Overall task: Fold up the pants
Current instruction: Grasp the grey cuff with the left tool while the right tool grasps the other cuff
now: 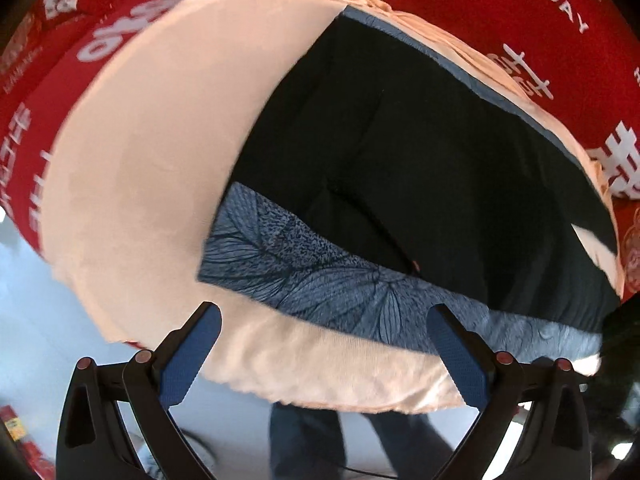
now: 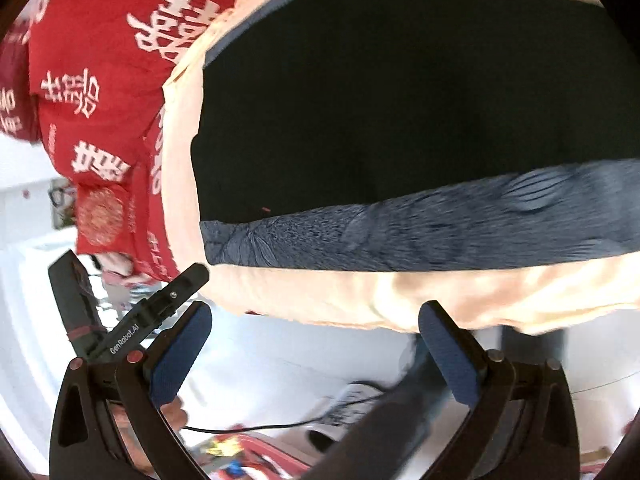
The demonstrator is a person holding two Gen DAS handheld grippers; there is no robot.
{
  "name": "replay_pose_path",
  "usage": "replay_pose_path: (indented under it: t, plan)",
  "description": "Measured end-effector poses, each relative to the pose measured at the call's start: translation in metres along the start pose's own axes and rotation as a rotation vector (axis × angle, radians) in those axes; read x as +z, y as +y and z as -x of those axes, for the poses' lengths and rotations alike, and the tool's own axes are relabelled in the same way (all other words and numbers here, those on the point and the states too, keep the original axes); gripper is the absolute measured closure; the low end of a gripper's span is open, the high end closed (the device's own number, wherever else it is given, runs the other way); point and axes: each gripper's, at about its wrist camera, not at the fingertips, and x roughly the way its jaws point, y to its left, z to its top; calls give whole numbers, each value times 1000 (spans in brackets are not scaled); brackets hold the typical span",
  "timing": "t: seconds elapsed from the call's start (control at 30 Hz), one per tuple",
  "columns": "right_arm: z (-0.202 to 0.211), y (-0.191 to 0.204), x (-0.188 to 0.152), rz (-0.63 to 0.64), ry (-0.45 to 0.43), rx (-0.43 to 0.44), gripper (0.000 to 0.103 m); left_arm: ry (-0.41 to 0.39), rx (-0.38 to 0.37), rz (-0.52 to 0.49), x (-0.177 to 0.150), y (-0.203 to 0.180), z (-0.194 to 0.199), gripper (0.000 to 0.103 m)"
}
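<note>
In the left wrist view, red cloth with white characters (image 1: 100,44) fills the upper left of the frame, and a pale peach blanket (image 1: 132,152) lies over it, running down to the lower centre. On the blanket, from the centre to the right edge of the frame, lie the black pants (image 1: 400,160), resting on a blue leaf-patterned cloth (image 1: 304,276) whose strip shows along their lower edge. The left gripper (image 1: 324,356) sits at the bottom of the frame with its blue-padded fingers spread wide, holding nothing, just short of the blanket's edge. In the right wrist view the red cloth is at the upper left, the peach blanket (image 2: 400,296) crosses the lower centre, and the pants (image 2: 380,100) fill the centre and upper right above the blue patterned strip (image 2: 400,232). The right gripper (image 2: 316,354) at the bottom is likewise spread wide and empty; a dark blurred shape (image 2: 384,412) below it may be the person's leg
</note>
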Motion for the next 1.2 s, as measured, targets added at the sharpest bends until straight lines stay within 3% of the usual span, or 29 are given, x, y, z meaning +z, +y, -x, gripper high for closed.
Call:
replay_pose_path:
  t: [0.17, 0.3, 0.4, 0.47, 0.5, 0.53, 0.57, 0.63, 0.8, 0.83, 0.93, 1.03, 1.07, 1.13, 1.2]
  plan:
    - [-26, -29, 1, -65, -17, 50, 2, 9, -85, 37, -2, 7, -15, 0]
    - [-28, -45, -4, -104, -44, 102, 18, 11, -141, 44, 2, 12, -15, 0]
    - [-26, -54, 0, -146, -93, 161, 35, 17, -148, 35, 3, 12, -18, 0]
    - [-29, -62, 9, -201, -116, 217, 40, 22, -150, 33, 2, 13, -19, 0]
    - [-33, -67, 14, -234, -113, 238, 46, 29, -155, 40, 2, 13, -21, 0]
    - [-38, -70, 18, -270, -96, 264, 71, 50, -194, 71, 1, 15, -22, 0]
    - [-40, -71, 20, -298, -81, 297, 83, 70, -240, 106, 1, 16, -25, 0]
    - [-30, -65, 18, -291, -94, 374, 90, 111, -353, 198, -3, 17, -29, 0]
    - [0, -37, 7, -190, -72, 459, 91, 85, -456, 312, 13, -1, -43, 3]
    - [2, -34, 6, -178, -60, 464, 91, 71, -451, 317, 16, -2, -43, 20]
    - [0, -26, 2, -134, -32, 426, 91, 57, -371, 320, 30, -4, -50, 46]
    - [3, -42, 4, -138, -49, 334, 89, 54, -342, 243, 31, -9, -49, 50]
    - [7, -56, 0, -153, -64, 300, 85, 57, -328, 211, 30, -12, -48, 50]
    - [21, -87, -4, -214, -128, 230, 62, 64, -308, 161, 30, -17, -48, 50]
    - [34, -112, -10, -276, -188, 211, 58, 72, -298, 134, 33, -21, -48, 50]
